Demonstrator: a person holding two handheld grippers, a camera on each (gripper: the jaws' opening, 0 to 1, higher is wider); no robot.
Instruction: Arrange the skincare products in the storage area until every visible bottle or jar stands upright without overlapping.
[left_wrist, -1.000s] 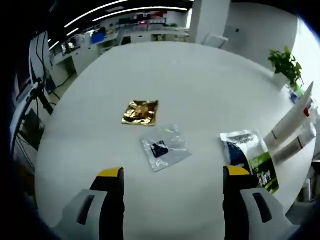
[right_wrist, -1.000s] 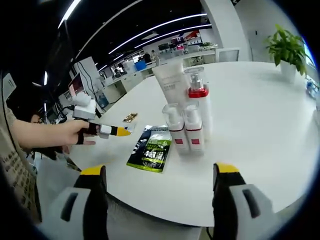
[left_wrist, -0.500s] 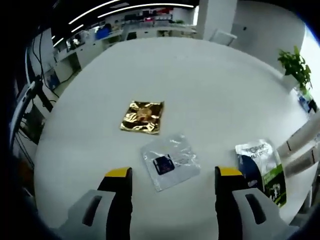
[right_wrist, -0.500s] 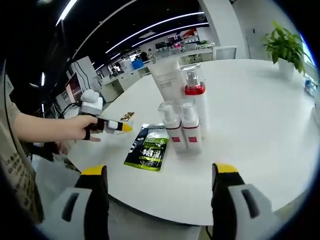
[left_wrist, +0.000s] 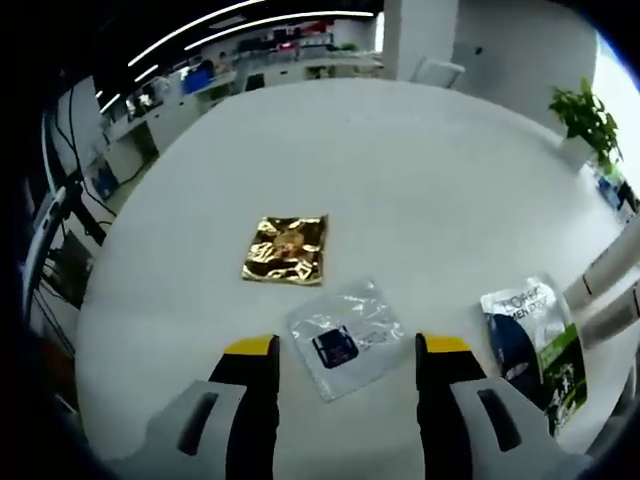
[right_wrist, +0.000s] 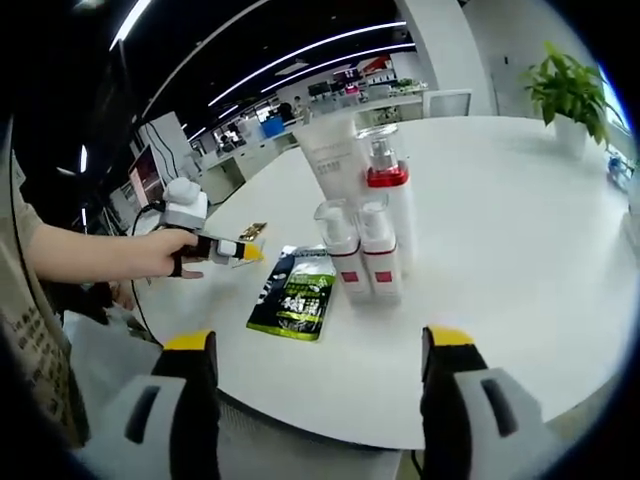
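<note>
1. Two grippers were in our hands over a round white table (left_wrist: 440, 170). In the left gripper view, going left to right, we saw a crumpled gold sachet (left_wrist: 287, 248) lying flat well in from the table's left edge.
2. Just beside it, nearer the near edge, lay a clear sachet with a dark label (left_wrist: 346, 337), flat and apart from the gold one.
3. Our left gripper (left_wrist: 348, 352) hung with its yellow-tipped jaws spread wide on either side of the clear sachet, gripping nothing.
4. Toward the right edge lay a green and white pouch (left_wrist: 534, 345), flat, with white bottles partly cut off beyond it.
5. In the right gripper view, a hand (right_wrist: 160, 253) at the left held the left gripper above the table.
6. Right of it lay the green pouch, then two small white bottles with red labels (right_wrist: 363, 260) standing upright and touching.
7. Behind them stood a tall pump bottle with a red collar (right_wrist: 388, 205) and a white tube (right_wrist: 338, 160), both upright.
8. Our right gripper (right_wrist: 318, 348) hung off the near edge, jaws spread wide, holding nothing.
</note>
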